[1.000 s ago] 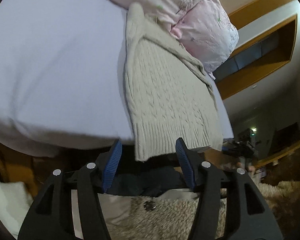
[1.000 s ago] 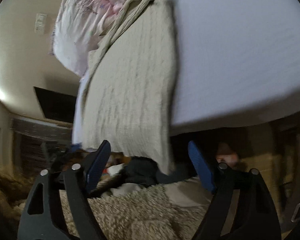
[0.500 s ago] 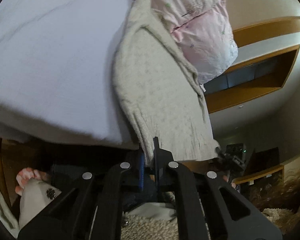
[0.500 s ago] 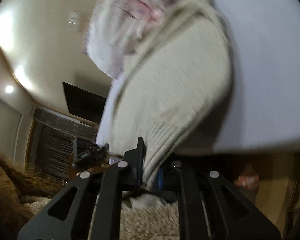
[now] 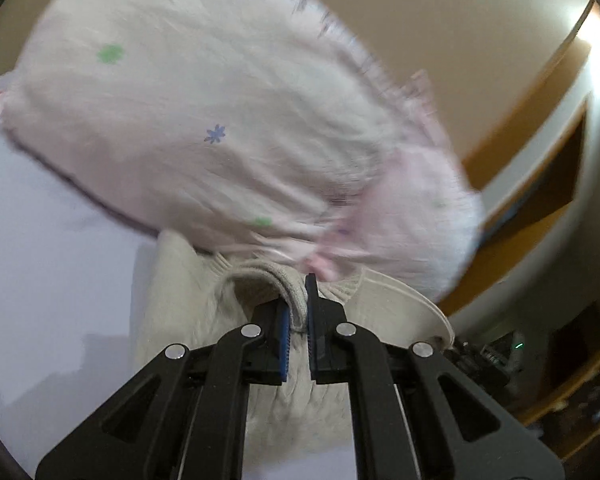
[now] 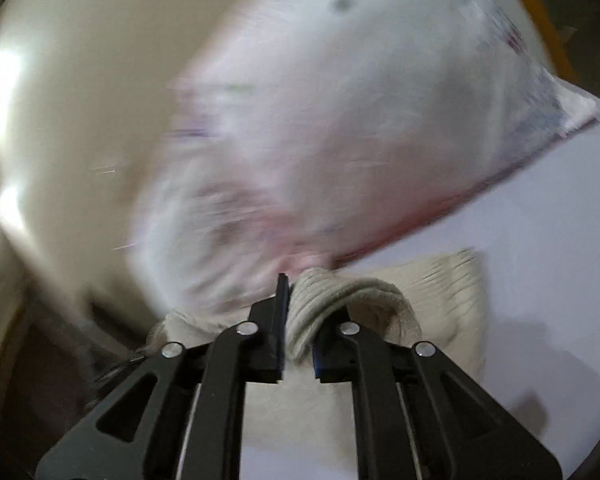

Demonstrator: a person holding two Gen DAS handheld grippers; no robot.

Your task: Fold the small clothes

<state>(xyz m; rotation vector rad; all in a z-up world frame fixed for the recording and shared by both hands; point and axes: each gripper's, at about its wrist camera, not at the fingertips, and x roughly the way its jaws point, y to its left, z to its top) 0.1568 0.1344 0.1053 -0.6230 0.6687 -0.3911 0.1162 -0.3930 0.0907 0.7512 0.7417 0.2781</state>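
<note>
The left gripper [image 5: 298, 312] is clamped on the ribbed hem of the cream sweater [image 5: 172, 304], as is the right gripper [image 6: 298, 320]; the sweater lies on the bed sheet [image 5: 40, 280], a pink pillow [image 5: 220, 140] at twelve o'clock.

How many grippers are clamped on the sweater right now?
2. The left gripper pinches the cream sweater at its ribbed hem; the right gripper pinches the hem too, both just short of the pink pillow.

White bed [image 5: 40, 280] w/ pale pink pillow [image 5: 204, 120] & cream knit sweater [image 5: 172, 288] lying on it.
</note>
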